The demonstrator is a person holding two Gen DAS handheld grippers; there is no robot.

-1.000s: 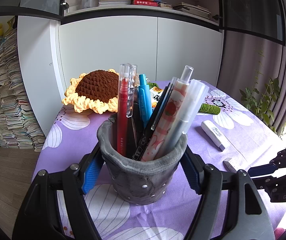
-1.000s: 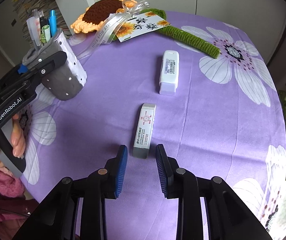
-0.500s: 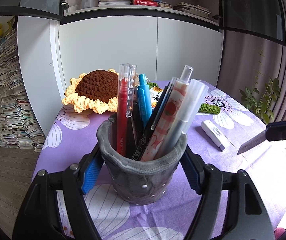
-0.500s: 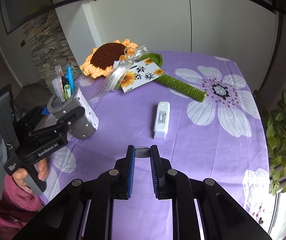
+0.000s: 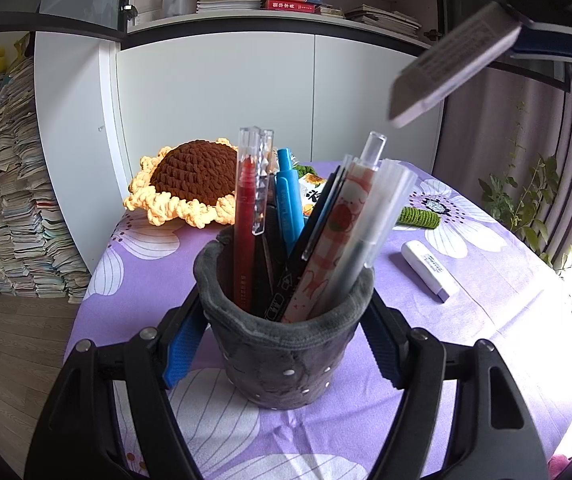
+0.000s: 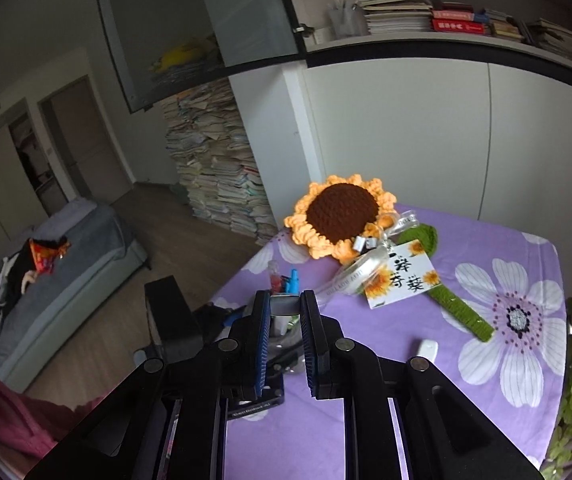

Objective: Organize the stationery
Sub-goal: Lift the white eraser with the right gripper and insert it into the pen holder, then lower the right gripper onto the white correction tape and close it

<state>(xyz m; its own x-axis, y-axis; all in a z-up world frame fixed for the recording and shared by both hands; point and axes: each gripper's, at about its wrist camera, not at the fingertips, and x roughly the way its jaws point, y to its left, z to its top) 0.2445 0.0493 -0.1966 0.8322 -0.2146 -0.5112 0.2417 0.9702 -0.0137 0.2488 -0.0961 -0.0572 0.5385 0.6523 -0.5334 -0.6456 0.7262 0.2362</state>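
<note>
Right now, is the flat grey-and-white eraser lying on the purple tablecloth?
No: the right gripper holds the flat grey-and-white eraser in the air above the grey felt pen cup.

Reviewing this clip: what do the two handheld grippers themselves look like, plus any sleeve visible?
Both the left gripper and the right gripper have glossy black plastic linkage arms joined by silver round rivets, and ribbed blue pads lining their fingers. No cables show. A pink-red fuzzy sleeve sits at the right wrist view's lower left.

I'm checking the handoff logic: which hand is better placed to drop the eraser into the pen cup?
Right. The right gripper already holds the eraser in the air above the pen cup, while the left gripper is closed around the cup, steadying it.
</note>
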